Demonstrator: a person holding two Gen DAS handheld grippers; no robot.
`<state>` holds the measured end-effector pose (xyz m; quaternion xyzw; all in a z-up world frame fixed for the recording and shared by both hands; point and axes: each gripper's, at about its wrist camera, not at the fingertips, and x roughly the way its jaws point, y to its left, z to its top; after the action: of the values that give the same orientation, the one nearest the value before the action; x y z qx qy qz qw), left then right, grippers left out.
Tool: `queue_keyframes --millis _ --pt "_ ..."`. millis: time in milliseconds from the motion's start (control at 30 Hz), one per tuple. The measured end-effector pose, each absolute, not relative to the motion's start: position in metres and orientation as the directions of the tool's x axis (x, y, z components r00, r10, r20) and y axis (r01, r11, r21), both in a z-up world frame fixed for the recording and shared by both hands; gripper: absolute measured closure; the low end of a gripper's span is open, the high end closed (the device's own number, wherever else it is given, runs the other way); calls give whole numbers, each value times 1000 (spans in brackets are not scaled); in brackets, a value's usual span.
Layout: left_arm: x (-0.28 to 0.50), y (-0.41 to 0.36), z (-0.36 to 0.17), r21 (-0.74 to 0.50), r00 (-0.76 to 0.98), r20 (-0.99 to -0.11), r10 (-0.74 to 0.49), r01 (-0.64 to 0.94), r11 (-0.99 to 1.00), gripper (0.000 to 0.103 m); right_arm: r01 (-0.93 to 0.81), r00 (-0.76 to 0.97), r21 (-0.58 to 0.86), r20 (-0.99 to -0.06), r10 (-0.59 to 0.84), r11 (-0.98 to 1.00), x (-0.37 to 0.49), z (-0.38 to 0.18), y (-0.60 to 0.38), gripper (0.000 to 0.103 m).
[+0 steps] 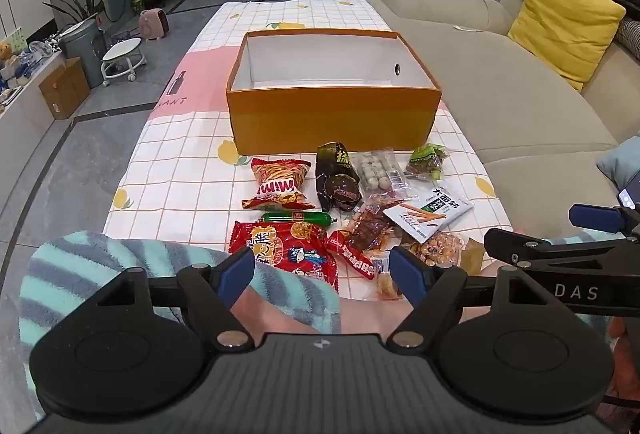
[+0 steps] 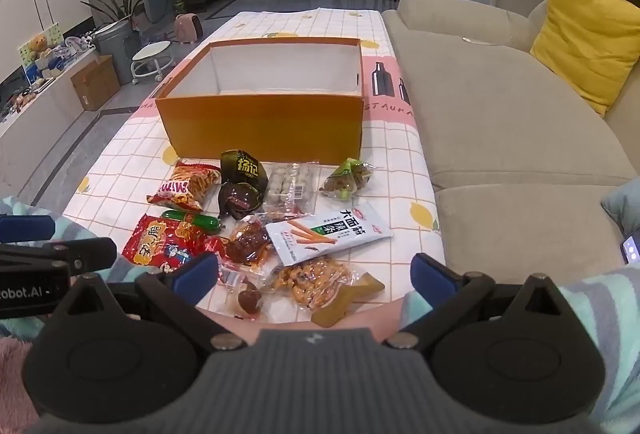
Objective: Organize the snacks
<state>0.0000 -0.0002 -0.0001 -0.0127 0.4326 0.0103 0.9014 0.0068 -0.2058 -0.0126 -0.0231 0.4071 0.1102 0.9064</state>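
An open orange box (image 1: 332, 115) (image 2: 264, 123) with a white, bare inside stands mid-table. In front of it lies a pile of snack packets: a Mimi chip bag (image 1: 278, 183) (image 2: 186, 187), a dark packet (image 1: 336, 173) (image 2: 242, 175), a green sausage (image 1: 298, 218) (image 2: 192, 220), a red noodle bag (image 1: 286, 248) (image 2: 168, 244), a white spicy-strip packet (image 1: 428, 211) (image 2: 328, 232) and a green packet (image 1: 426, 161) (image 2: 346, 175). My left gripper (image 1: 322, 274) is open and empty, just short of the pile. My right gripper (image 2: 316, 274) is open and empty too; it also shows in the left wrist view (image 1: 560, 230).
The table wears a checked cloth (image 1: 168, 161) (image 2: 120, 161). A beige sofa (image 1: 520, 93) (image 2: 500, 113) with a yellow cushion (image 1: 564, 17) runs along the right side. A striped sleeve (image 1: 120, 258) lies at the near edge. Floor, stool and plants are on the left.
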Motion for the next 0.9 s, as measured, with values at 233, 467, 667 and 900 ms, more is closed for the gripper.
queue_keyframes --millis 233,467,667,900 --pt "-2 1 2 -17 627 -779 5 -30 999 16 -228 660 42 -728 186 973 4 -14 -207 4" --pt "-3 3 0 -23 623 -782 -4 -22 999 16 -229 662 40 -726 186 973 5 -12 -206 4" --pt "-1 -1 0 -21 625 -781 -1 -25 999 16 -229 660 41 -728 186 973 4 -12 -206 4" --pt "-1 0 0 -23 625 -780 -2 -26 999 16 -227 660 43 -728 186 973 4 -13 -208 4"
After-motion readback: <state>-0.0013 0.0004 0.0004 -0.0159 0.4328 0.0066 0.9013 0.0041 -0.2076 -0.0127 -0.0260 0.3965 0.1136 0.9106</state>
